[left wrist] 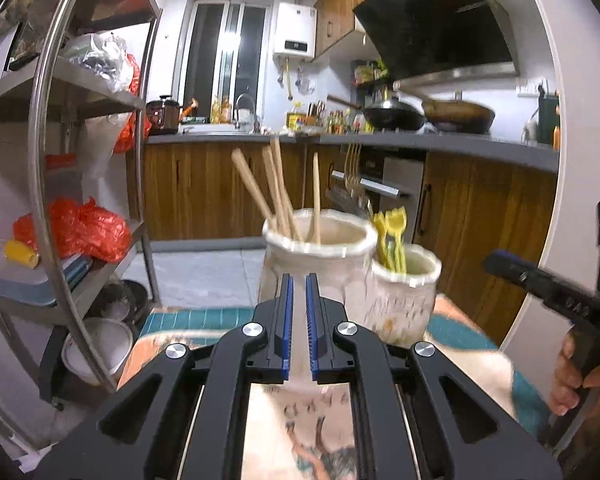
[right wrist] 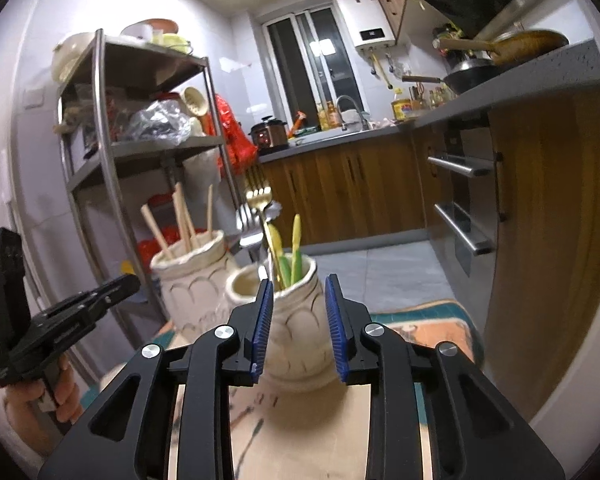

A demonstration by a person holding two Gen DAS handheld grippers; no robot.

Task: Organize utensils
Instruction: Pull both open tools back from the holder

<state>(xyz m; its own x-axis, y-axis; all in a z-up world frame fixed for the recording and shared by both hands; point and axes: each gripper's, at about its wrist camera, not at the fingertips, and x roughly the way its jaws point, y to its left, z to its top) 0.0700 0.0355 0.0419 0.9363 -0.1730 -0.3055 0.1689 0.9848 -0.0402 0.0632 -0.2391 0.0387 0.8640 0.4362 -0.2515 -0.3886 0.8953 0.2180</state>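
Observation:
A tall cream jar (left wrist: 316,272) (right wrist: 192,284) holds several wooden chopsticks (left wrist: 278,192) (right wrist: 180,216). Beside it a smaller cream jar (left wrist: 404,296) (right wrist: 296,332) holds yellow plastic spoons (left wrist: 392,236) (right wrist: 286,252) and gold forks (right wrist: 260,200) (left wrist: 354,168). A third small jar (right wrist: 244,284) stands between them. My left gripper (left wrist: 298,284) is nearly shut and empty, just in front of the tall jar. My right gripper (right wrist: 298,292) is open and empty, its fingers either side of the smaller jar's neck. Each gripper shows at the edge of the other's view.
The jars stand on a patterned mat (left wrist: 308,432) (right wrist: 416,324) on a small table. A steel shelf rack (left wrist: 84,184) (right wrist: 140,152) with bags and bowls stands to the left. Wooden cabinets and a grey counter (left wrist: 420,144) (right wrist: 512,80) with pans lie behind.

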